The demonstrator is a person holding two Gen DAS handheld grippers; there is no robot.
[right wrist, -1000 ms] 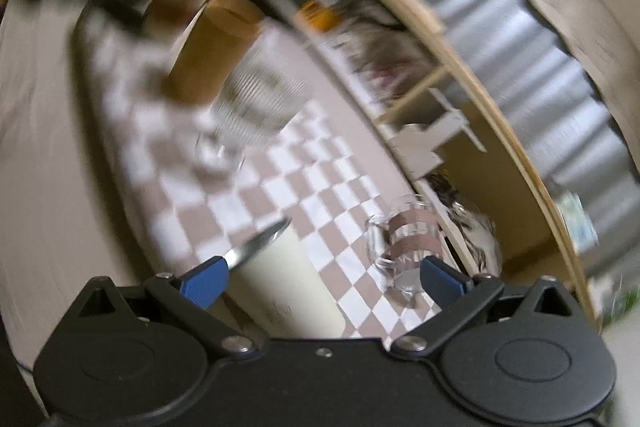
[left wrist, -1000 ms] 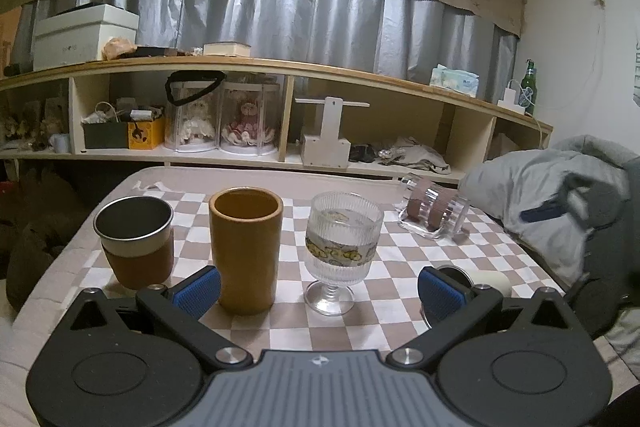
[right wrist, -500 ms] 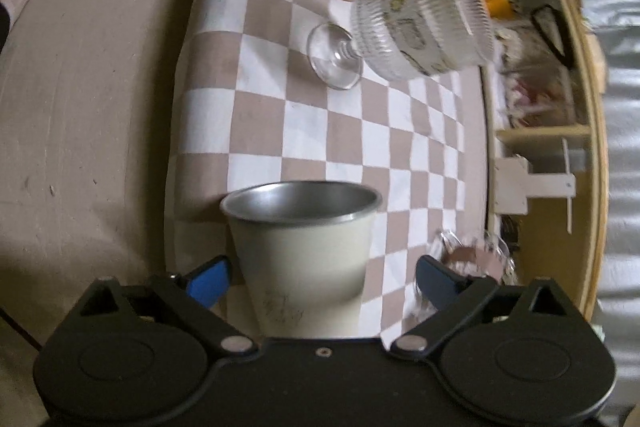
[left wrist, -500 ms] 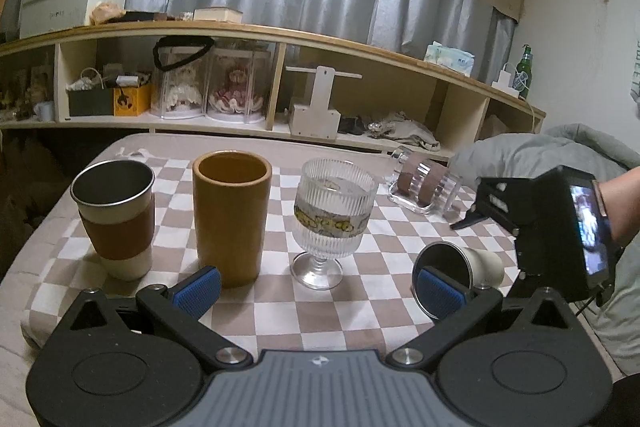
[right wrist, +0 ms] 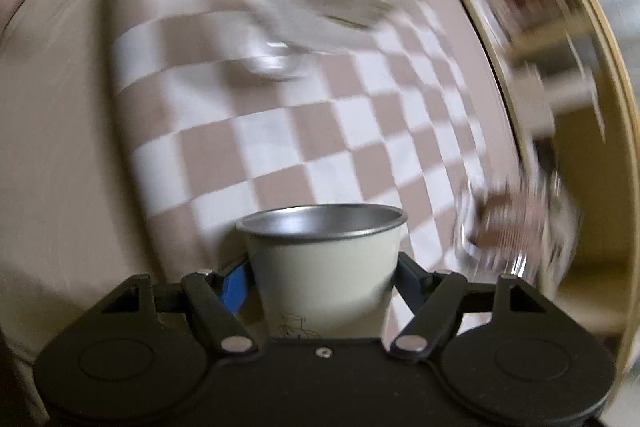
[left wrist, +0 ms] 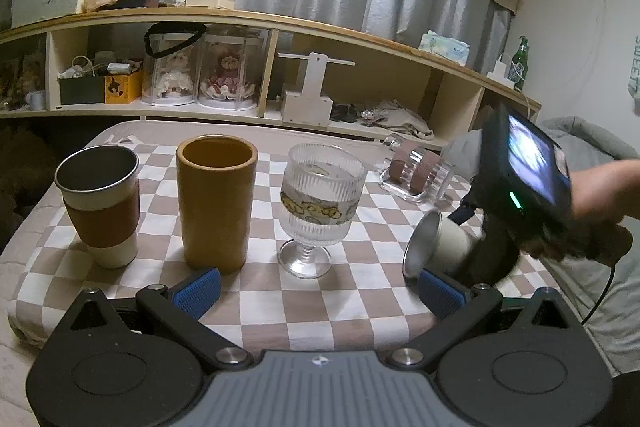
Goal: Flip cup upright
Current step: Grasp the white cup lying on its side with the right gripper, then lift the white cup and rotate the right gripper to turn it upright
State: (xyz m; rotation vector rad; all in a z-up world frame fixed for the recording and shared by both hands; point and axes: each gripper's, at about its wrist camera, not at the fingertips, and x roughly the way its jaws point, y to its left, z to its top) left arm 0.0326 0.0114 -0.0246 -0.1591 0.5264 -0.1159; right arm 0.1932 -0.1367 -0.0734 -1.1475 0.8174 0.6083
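Observation:
The cream metal cup (left wrist: 442, 241) with a steel rim is tilted, mouth toward the lower left, just above the checkered cloth at the right. My right gripper (right wrist: 322, 277) is shut on this cup (right wrist: 322, 259), with its blue pads against both sides of the body. In the left wrist view the right gripper (left wrist: 466, 227) comes in from the right with a hand behind it. My left gripper (left wrist: 318, 293) is open and empty, low at the table's near edge.
On the checkered cloth (left wrist: 348, 303) stand a sleeved steel cup (left wrist: 100, 207), a tall orange tumbler (left wrist: 216, 203) and a ribbed glass goblet (left wrist: 320, 203). A clear glass mug (left wrist: 418, 173) lies on its side behind. A wooden shelf (left wrist: 280, 23) runs along the back.
My right gripper has closed on the cream cup and is turning it, lifting it off its side. The right wrist view is now blurred. My left gripper has stayed open and pulled back slightly.

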